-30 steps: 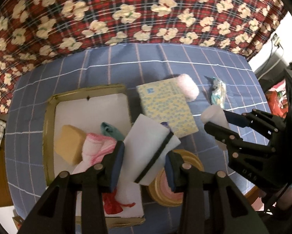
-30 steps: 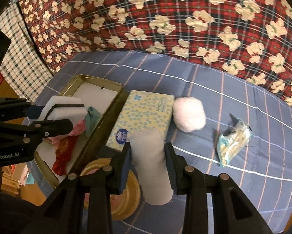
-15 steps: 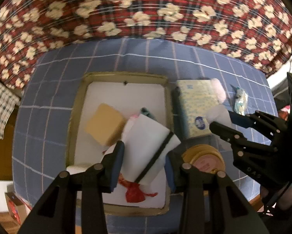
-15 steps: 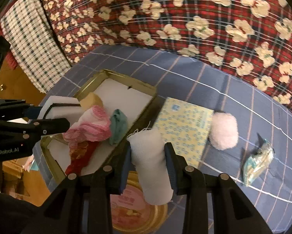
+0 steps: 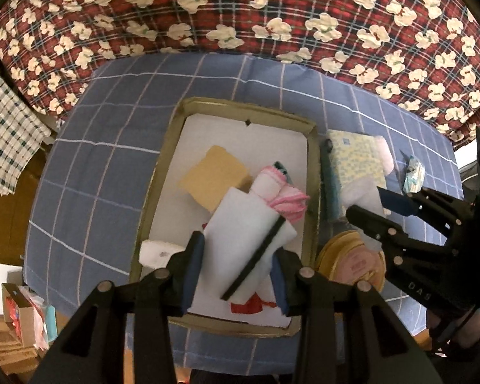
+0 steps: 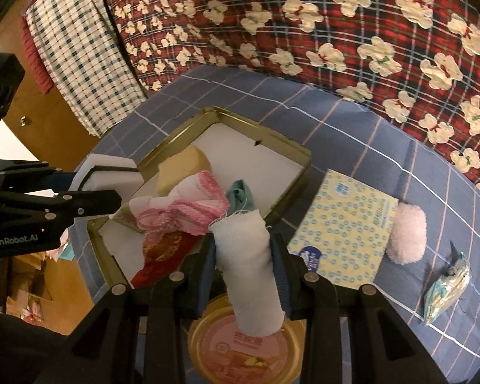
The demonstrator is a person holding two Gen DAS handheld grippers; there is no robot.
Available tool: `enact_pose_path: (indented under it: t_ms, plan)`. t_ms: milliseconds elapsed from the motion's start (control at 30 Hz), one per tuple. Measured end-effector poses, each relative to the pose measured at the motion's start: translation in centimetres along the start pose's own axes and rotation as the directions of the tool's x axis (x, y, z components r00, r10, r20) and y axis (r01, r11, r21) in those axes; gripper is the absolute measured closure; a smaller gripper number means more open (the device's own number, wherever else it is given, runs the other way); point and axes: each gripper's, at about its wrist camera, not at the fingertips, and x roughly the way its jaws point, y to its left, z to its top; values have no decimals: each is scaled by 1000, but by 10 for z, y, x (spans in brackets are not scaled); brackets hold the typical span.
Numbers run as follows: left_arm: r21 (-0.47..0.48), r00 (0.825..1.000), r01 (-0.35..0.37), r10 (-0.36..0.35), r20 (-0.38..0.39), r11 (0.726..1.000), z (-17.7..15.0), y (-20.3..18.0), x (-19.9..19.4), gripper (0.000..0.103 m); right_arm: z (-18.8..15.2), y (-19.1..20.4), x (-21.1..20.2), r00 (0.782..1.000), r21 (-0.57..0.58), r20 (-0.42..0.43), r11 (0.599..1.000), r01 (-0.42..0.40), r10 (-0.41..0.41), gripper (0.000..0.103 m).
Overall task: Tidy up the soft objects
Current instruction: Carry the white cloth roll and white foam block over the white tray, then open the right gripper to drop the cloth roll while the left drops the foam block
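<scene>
My left gripper [image 5: 236, 268] is shut on a white sponge with a black stripe [image 5: 249, 240] and holds it over the gold tin tray [image 5: 313, 172]. In the tray lie a tan sponge [image 5: 214, 179], a pink-and-white cloth [image 5: 281, 192], a teal cloth [image 6: 238, 195] and a red cloth [image 5: 251, 305]. My right gripper [image 6: 243, 275] is shut on a white gauze roll [image 6: 246, 265], above the tray's right rim [image 6: 291, 188]. The left gripper [image 6: 79, 188] also shows at the left of the right wrist view.
A yellow tissue pack [image 6: 345, 224], a pink pom-pom [image 6: 406, 238] and a small foil packet [image 6: 448, 288] lie on the blue checked cloth right of the tray. A round gold tin lid [image 6: 246, 348] sits below the gauze roll. A small white block [image 5: 158, 252] rests at the tray's near left corner.
Both grippers have moved left with their loads: the striped sponge now hangs over the tray and the gauze roll has come from above the tissue pack to the tray's right rim.
</scene>
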Motion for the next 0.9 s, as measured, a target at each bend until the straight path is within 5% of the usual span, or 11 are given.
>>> enact_pose_path:
  t_ms: [900]
  plan:
    - [-95, 999, -42, 42, -7, 995, -11, 35, 0, 65, 4, 73, 27, 993, -221, -62, 969, -112, 101, 66]
